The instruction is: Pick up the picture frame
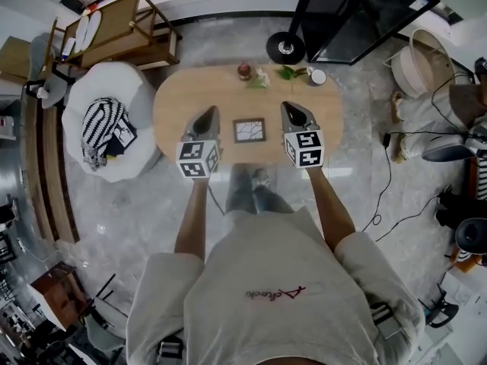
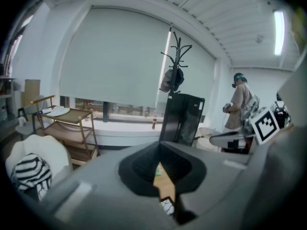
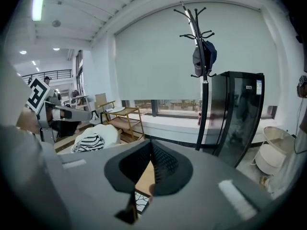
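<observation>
A small dark-framed picture frame [image 1: 249,130] lies flat on the oval wooden table [image 1: 175,105], near its front edge. My left gripper [image 1: 205,118] hovers just left of the frame, shut and empty. To the frame's right my right gripper [image 1: 295,114] is also shut with nothing in it. Both point away from me over the table. Through the slit between the left gripper's [image 2: 160,169] closed jaws I see a strip of table and a corner of the picture frame [image 2: 167,205]. The right gripper view shows the right gripper [image 3: 151,169] closed too, with part of the picture frame [image 3: 140,201] below.
At the table's far edge stand a small red jar [image 1: 244,71], green sprigs [image 1: 288,72] and a white cup [image 1: 317,76]. A white armchair [image 1: 114,120] with striped cloth sits left. A coat stand base [image 1: 285,48], a dark cabinet [image 1: 365,14] and floor cables [image 1: 384,181] lie beyond and right.
</observation>
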Demonstrator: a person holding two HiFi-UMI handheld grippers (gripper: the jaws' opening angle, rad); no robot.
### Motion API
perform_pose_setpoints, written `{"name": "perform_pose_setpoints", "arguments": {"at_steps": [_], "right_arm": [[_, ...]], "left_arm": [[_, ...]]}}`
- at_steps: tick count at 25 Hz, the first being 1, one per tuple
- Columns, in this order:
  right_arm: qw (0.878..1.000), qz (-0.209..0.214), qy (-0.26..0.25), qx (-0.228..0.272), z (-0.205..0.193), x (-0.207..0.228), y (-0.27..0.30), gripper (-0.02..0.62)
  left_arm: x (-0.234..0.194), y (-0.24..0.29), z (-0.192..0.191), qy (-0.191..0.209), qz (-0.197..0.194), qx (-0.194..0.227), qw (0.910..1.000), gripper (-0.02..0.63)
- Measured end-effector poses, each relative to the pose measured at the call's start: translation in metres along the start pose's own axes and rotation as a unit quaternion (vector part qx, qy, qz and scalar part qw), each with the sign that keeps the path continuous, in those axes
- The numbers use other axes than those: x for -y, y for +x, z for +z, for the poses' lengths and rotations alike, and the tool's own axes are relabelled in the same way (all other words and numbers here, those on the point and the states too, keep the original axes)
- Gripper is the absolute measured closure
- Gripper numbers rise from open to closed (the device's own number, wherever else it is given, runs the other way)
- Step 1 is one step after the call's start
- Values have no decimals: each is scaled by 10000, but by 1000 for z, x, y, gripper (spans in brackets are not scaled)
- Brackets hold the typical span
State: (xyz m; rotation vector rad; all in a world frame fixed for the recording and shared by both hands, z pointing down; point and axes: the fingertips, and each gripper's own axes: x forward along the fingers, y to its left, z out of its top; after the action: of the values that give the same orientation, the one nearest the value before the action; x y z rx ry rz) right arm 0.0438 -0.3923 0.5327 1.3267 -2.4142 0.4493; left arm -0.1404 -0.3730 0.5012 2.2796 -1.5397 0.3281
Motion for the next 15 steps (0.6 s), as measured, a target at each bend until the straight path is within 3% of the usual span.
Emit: {"name": "perform_pose_setpoints", "arguments": {"at_steps": [15], "right_arm": [[9980, -99, 293, -555, -64, -5, 50, 589]], "left_arm": [[-34, 36, -68, -319, -157, -527, 9980, 606]]}}
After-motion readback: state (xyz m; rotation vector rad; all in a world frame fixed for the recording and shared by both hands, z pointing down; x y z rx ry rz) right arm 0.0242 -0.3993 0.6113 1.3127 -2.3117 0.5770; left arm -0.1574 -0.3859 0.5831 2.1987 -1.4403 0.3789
